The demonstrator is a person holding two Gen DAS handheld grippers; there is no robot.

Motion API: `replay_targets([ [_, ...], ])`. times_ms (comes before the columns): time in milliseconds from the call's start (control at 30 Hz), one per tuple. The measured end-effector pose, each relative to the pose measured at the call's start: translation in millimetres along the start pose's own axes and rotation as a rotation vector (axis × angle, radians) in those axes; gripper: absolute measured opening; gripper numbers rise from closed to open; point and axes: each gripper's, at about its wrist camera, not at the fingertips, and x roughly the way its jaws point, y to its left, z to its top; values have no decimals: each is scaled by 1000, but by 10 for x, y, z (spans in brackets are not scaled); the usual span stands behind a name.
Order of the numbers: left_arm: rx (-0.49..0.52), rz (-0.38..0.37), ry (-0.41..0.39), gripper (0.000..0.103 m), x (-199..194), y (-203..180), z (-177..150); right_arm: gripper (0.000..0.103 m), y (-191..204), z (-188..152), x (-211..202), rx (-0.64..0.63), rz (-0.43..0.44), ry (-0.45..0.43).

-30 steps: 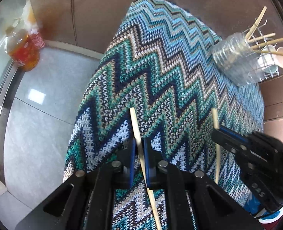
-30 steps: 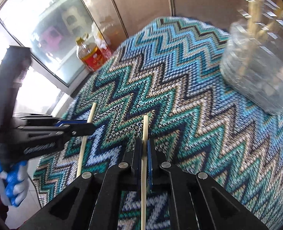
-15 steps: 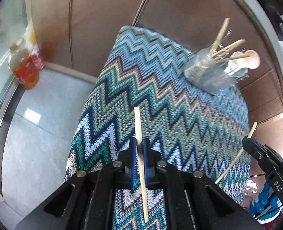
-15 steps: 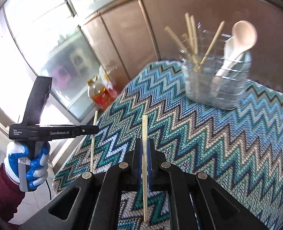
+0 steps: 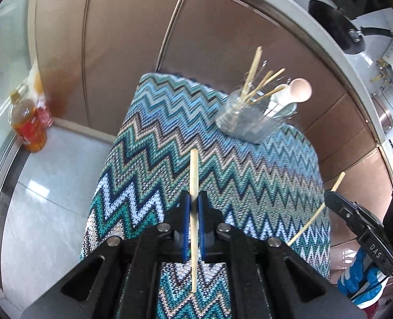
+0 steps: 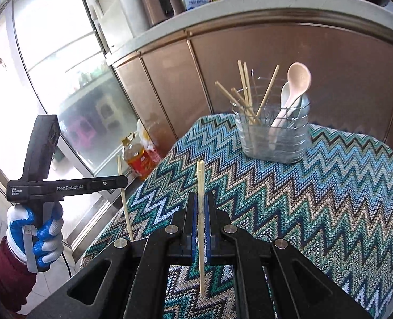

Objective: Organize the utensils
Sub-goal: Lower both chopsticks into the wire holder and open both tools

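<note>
My left gripper [image 5: 193,199] is shut on a bamboo chopstick [image 5: 193,170], which stands lengthwise between the blue pads above the zigzag cloth [image 5: 249,186]. My right gripper [image 6: 201,202] is shut on a second chopstick [image 6: 200,180], held the same way. Each wrist view also catches the other gripper: the right gripper [image 5: 332,195] at the right edge with its chopstick [image 5: 313,218], the left gripper [image 6: 123,179] at the left with its chopstick [image 6: 124,202]. At the far end of the cloth stands a clear holder [image 6: 271,138] [image 5: 247,122] with several chopsticks and two spoons [image 6: 297,79].
An oil bottle [image 5: 29,122] [image 6: 139,159] stands on the floor at the left, by glass doors. Brown cabinet fronts [image 6: 276,53] rise right behind the clothed table. A gloved hand [image 6: 34,231] with a red sleeve holds the left gripper's handle.
Both grippers have risen off the cloth with their chopsticks and tilted up. The holder now appears farther off and whole. The left chopstick has straightened between the pads.
</note>
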Motion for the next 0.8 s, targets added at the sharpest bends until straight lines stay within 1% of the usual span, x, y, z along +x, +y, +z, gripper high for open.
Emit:
replay_targets([
  [233, 24, -30, -54, 5, -202, -142, 42, 5, -8, 48, -153, 9, -4, -40],
  [400, 30, -60, -116, 5, -427, -230, 180, 5, 32, 180, -349, -15, -19, -99],
  [600, 56, -78, -234, 5, -740, -410, 482, 5, 53, 515, -667, -40, -45, -221],
  [800, 84, -108, -358, 5, -999, -668, 910, 5, 32, 948, -886, -65, -64, -340],
])
